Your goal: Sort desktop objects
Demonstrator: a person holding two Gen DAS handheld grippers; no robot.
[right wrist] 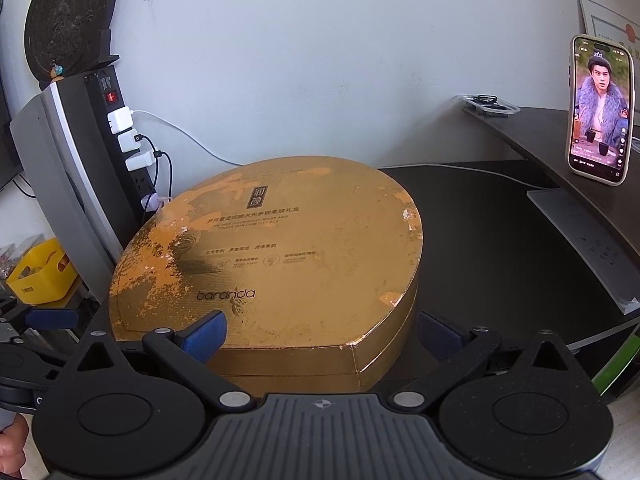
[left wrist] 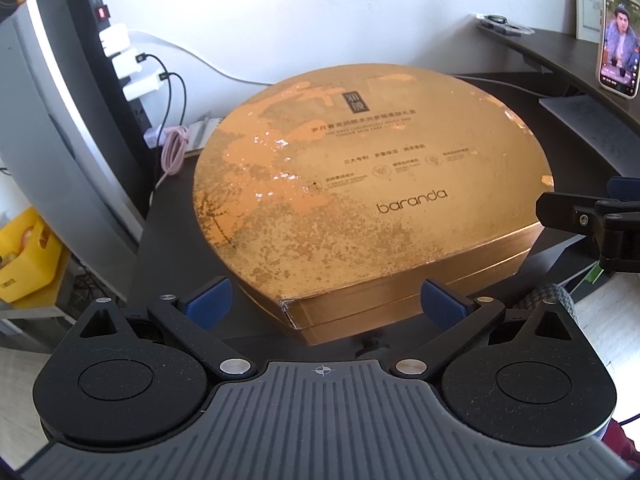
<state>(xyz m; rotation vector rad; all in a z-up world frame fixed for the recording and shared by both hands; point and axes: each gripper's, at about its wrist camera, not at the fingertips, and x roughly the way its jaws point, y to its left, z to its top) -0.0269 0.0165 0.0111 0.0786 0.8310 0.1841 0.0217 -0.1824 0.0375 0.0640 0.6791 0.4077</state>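
Both my claws hover level at the near edge of the gold box; left claw spread wide, right claw spread wide, neither gripping.

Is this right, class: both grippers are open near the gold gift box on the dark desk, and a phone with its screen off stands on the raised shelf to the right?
Not quite. The phone has its screen lit and showing a video, as the right wrist view shows clearly. The rest holds: the left gripper and right gripper are open near the gold gift box on the dark desk.
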